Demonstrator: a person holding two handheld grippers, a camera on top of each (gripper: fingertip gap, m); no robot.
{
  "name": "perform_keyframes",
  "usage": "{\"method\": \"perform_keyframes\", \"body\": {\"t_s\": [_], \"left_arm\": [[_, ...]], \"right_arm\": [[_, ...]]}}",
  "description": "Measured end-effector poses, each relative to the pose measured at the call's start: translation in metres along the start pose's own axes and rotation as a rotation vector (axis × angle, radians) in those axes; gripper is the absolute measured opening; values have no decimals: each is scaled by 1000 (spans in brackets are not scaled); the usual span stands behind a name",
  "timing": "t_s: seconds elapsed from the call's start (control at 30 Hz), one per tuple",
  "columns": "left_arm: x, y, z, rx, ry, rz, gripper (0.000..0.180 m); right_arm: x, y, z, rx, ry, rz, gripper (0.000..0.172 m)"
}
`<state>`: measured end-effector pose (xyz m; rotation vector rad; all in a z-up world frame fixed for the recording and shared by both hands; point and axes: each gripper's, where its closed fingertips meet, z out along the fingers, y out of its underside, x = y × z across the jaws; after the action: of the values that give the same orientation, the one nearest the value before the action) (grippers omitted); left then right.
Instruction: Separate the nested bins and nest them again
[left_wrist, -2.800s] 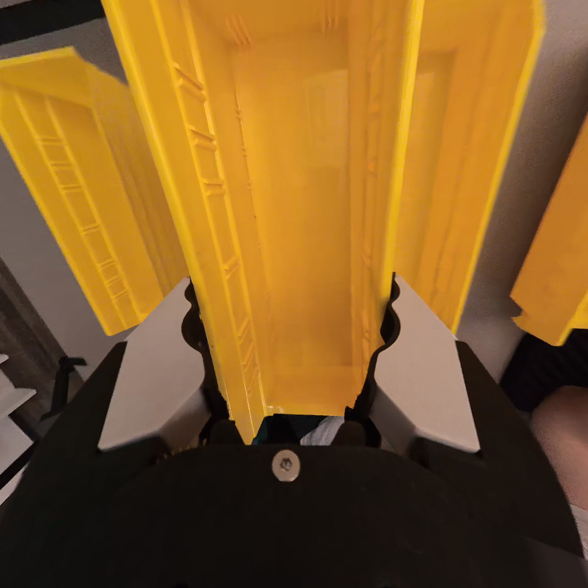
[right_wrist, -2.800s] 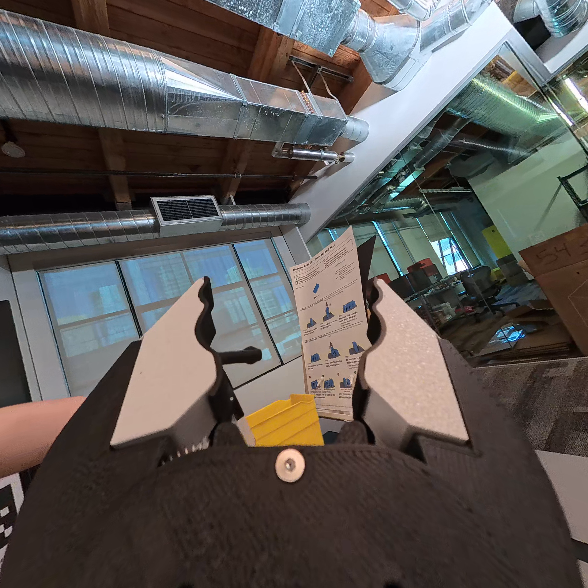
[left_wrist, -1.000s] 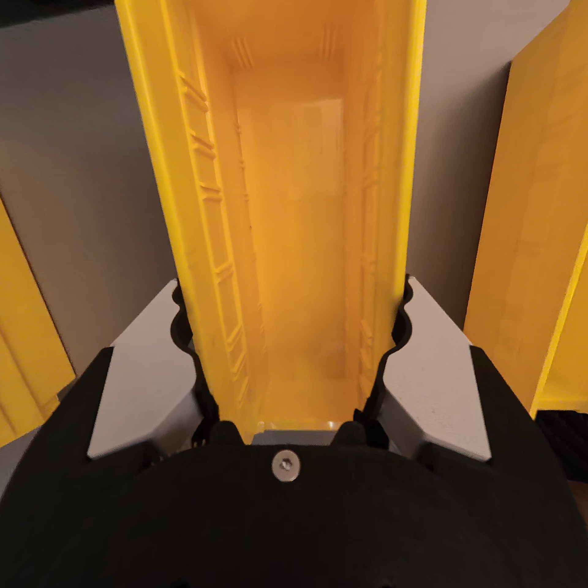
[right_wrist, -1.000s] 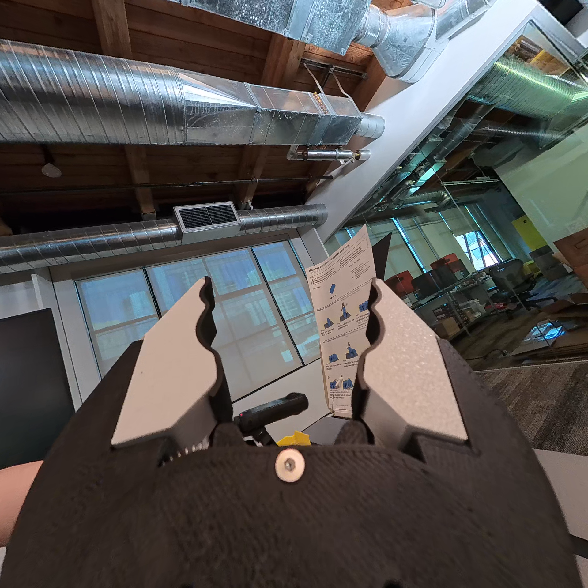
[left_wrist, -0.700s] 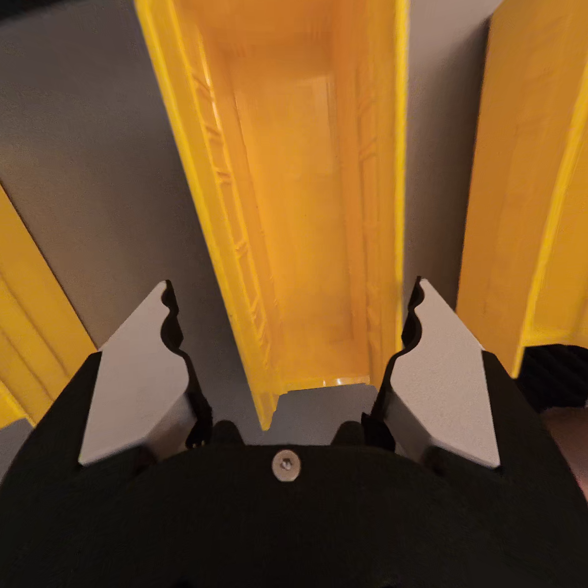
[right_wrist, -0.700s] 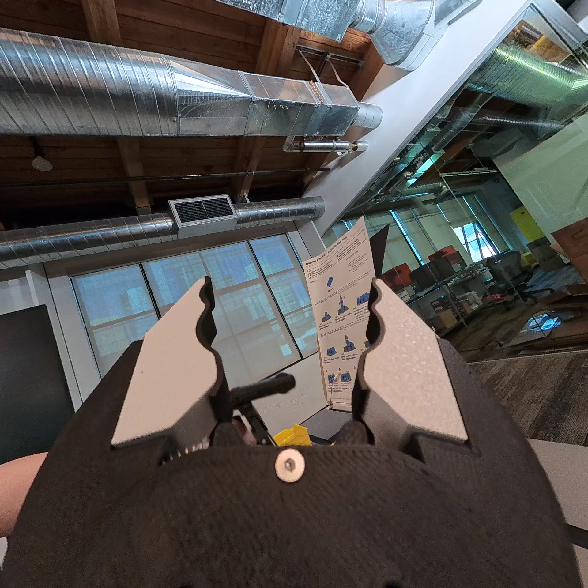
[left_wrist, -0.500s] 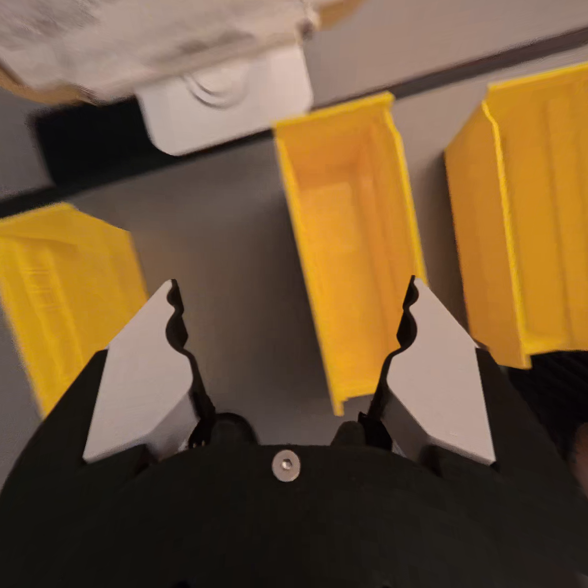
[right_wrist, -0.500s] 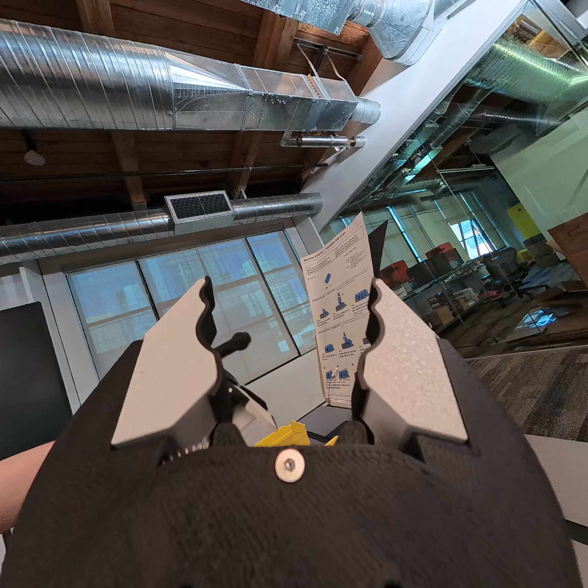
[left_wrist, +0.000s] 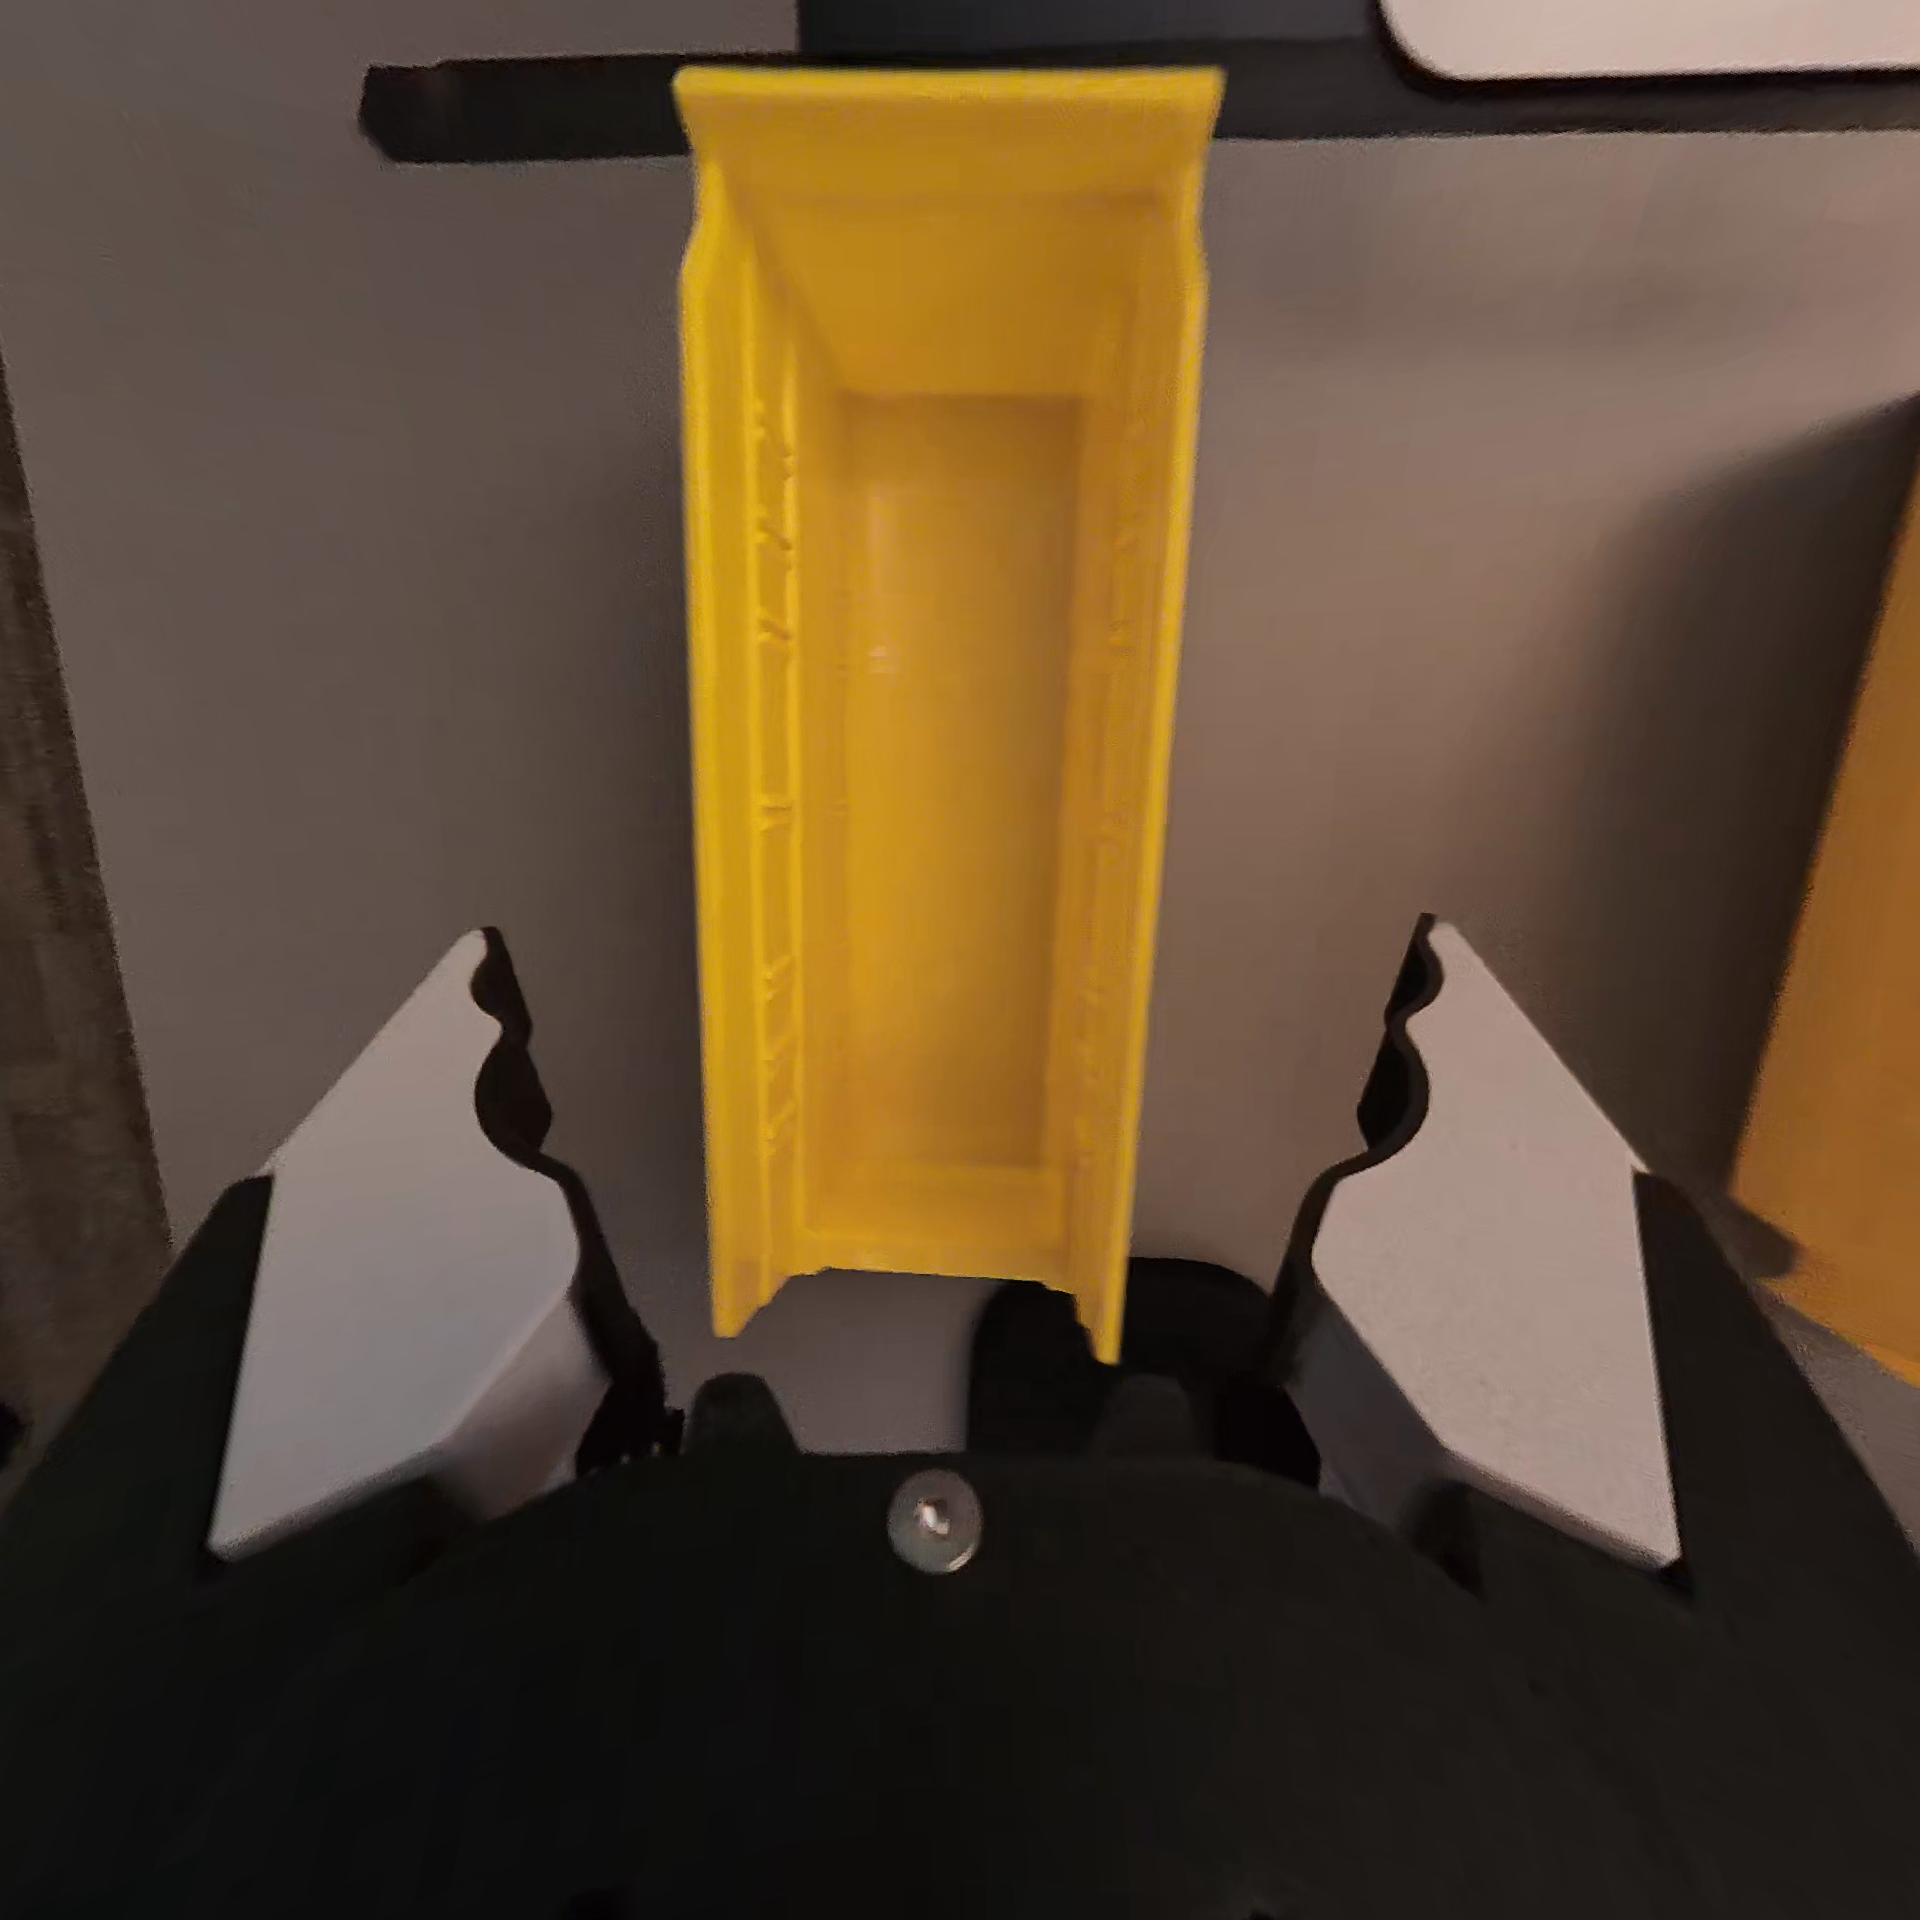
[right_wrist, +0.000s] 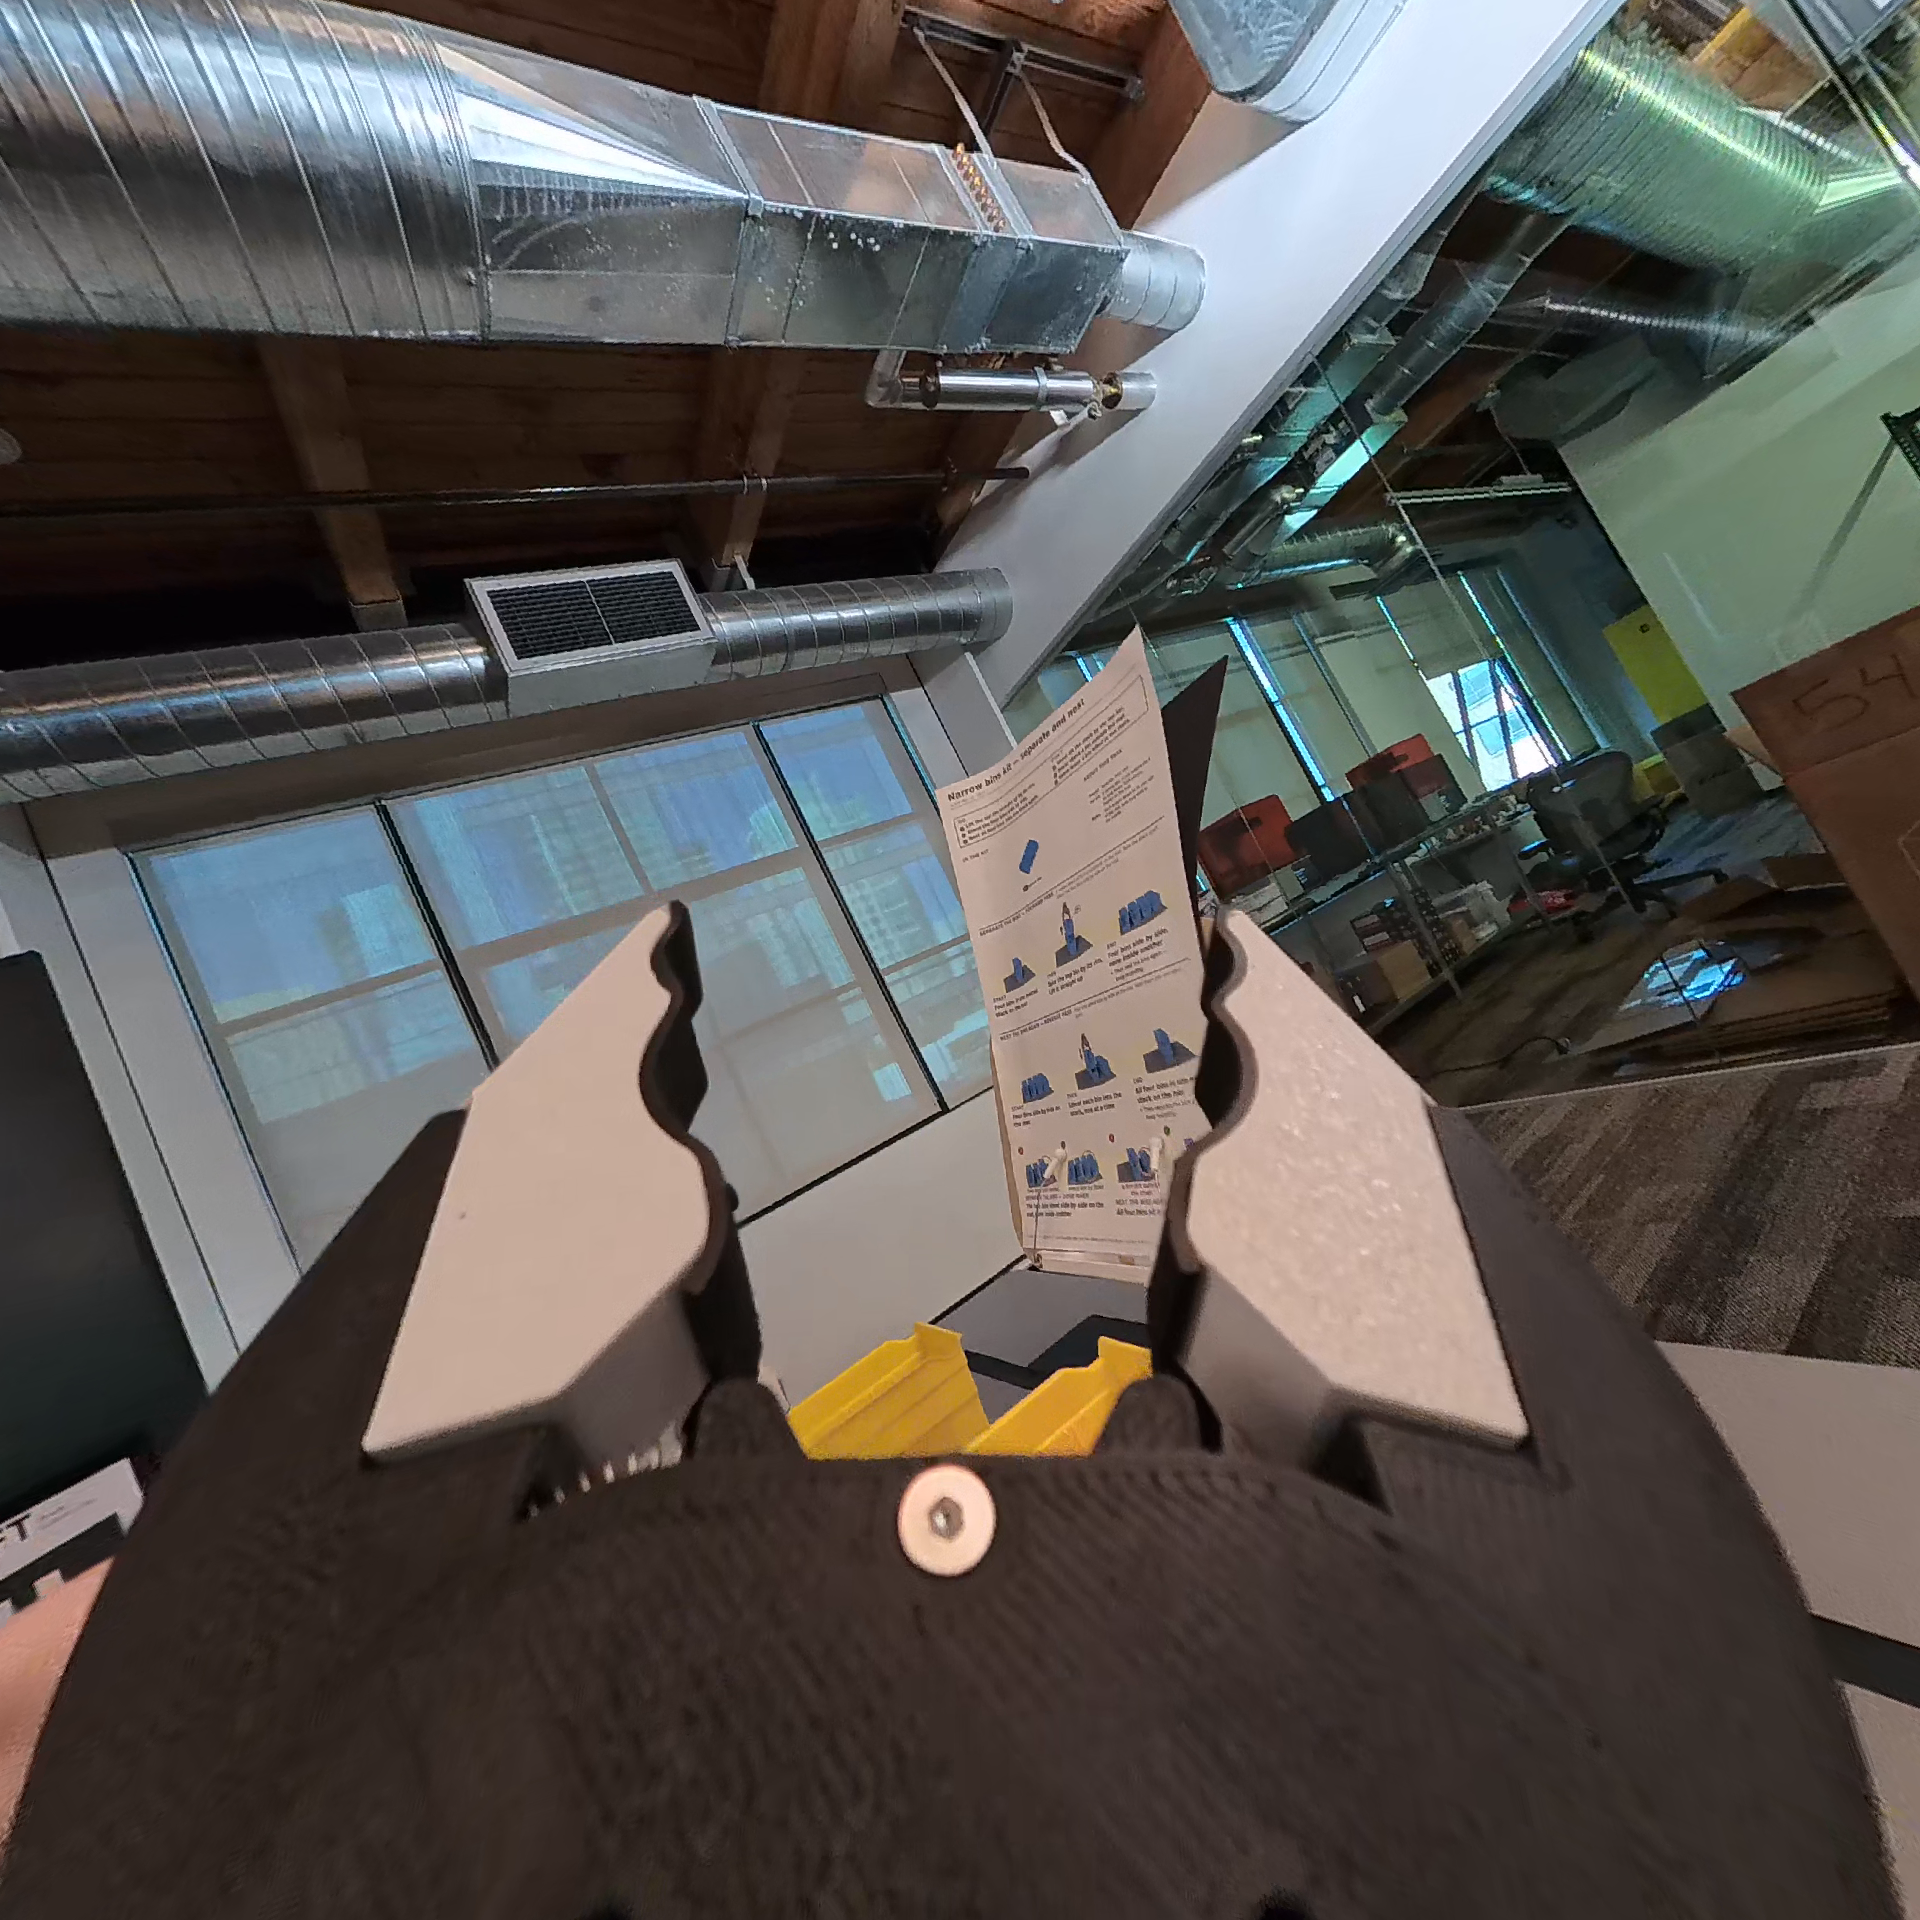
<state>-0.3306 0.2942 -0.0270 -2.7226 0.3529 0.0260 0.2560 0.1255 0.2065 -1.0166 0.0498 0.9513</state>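
Left gripper (left_wrist: 956, 935) having let go and now spreading wide of the narrow yellow bin (left_wrist: 940, 727), bin lying on the grey tabletop (left_wrist: 364, 623) between untouching fingers, right gripper (right_wrist: 945, 935) gaping empty, pointing ceilingward beside an instruction sheet (right_wrist: 1081, 935).

yellow bin (left_wrist: 940, 727), grey table (left_wrist: 416, 520)
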Motion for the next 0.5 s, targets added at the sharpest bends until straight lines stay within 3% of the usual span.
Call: {"method": "perform_keyframes", "body": {"t_s": [0.5], "left_arm": [[-9,32,71,-185,-35,36,157]], "right_arm": [[13,31,15,-109,30,22,96]]}}
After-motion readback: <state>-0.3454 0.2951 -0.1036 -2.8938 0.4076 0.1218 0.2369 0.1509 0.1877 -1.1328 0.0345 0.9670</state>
